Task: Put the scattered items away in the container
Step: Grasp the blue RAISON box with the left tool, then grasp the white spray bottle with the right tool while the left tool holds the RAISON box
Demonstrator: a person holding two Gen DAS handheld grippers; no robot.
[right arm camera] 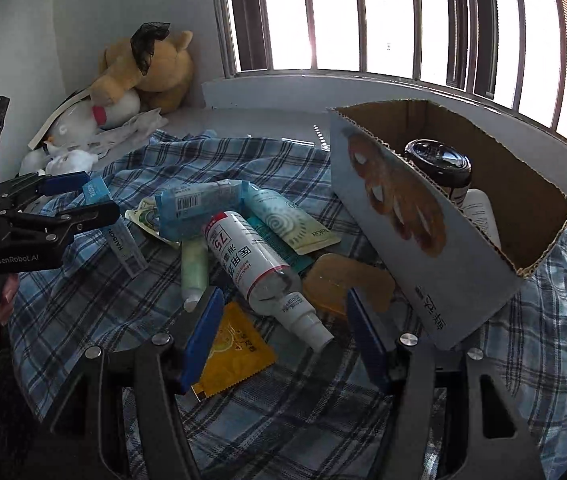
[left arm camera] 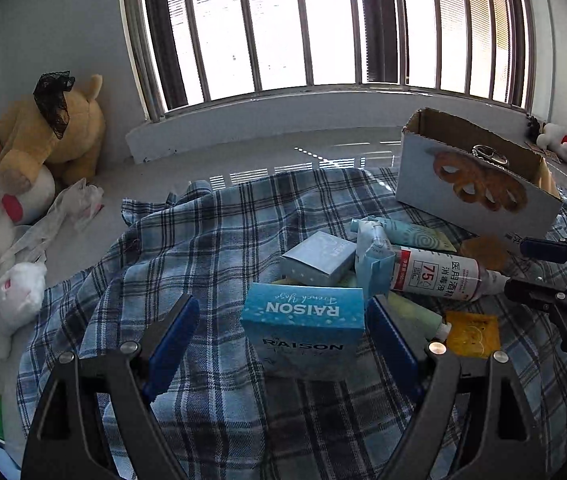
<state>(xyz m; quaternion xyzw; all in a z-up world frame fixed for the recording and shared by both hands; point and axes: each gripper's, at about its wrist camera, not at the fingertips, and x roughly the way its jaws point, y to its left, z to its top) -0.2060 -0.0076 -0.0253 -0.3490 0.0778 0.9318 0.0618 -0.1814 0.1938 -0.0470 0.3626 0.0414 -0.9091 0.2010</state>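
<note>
My left gripper is open around an upright blue RAISON box. Its right pad is close to the box and its left pad stands clear. My right gripper is open over the nozzle end of a white spray bottle marked 75. Nothing is gripped. Around the bottle lie a yellow sachet, a green tube, a teal pouch and a blue carton. The open cardboard box stands to the right, holding a dark-lidded jar and a white tube.
Everything lies on a rumpled blue plaid cloth. Plush toys and plastic bags are piled at the left wall. A barred window runs along the back. A small pale blue box sits behind the RAISON box.
</note>
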